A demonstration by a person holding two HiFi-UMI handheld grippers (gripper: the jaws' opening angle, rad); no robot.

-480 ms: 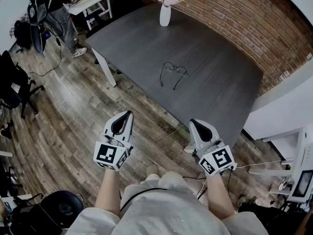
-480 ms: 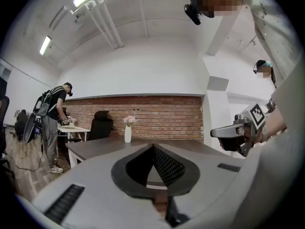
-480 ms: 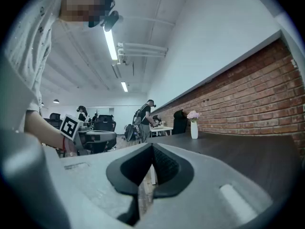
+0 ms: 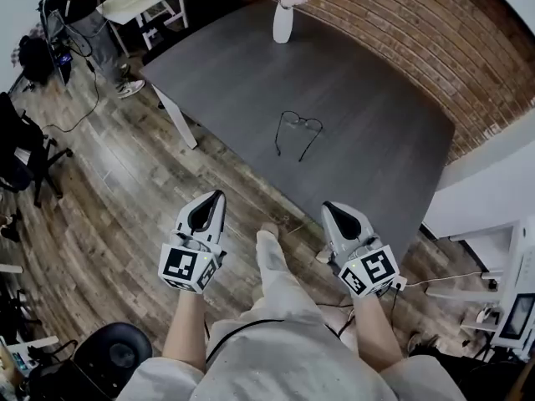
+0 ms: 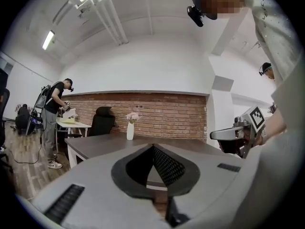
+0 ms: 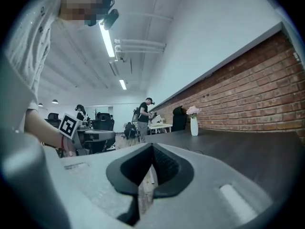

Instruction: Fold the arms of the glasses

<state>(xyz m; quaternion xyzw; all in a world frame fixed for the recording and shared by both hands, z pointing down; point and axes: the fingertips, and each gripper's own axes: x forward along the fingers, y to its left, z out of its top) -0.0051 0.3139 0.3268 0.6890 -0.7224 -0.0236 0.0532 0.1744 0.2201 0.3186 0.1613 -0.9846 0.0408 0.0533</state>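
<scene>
Nearest, over the floor (image 4: 109, 215) and short of the table (image 4: 376, 165): left gripper (image 4: 220, 195), jaws closed tip to tip, nothing held; right gripper (image 4: 328, 208), likewise closed and empty.
Mid-table: glasses (image 4: 298, 129), lenses on the far side, both arms spread open toward the near edge, well apart from both grippers.
Far end: vase (image 4: 282, 23).
Step in hand, as judged: approach. Open both sets of jaws before arrival. Steady the frame near a hinge with one gripper and swing one arm inward with the other. Use light pressure, since the thin wire likely bends. Fold the second arm over the first.
</scene>
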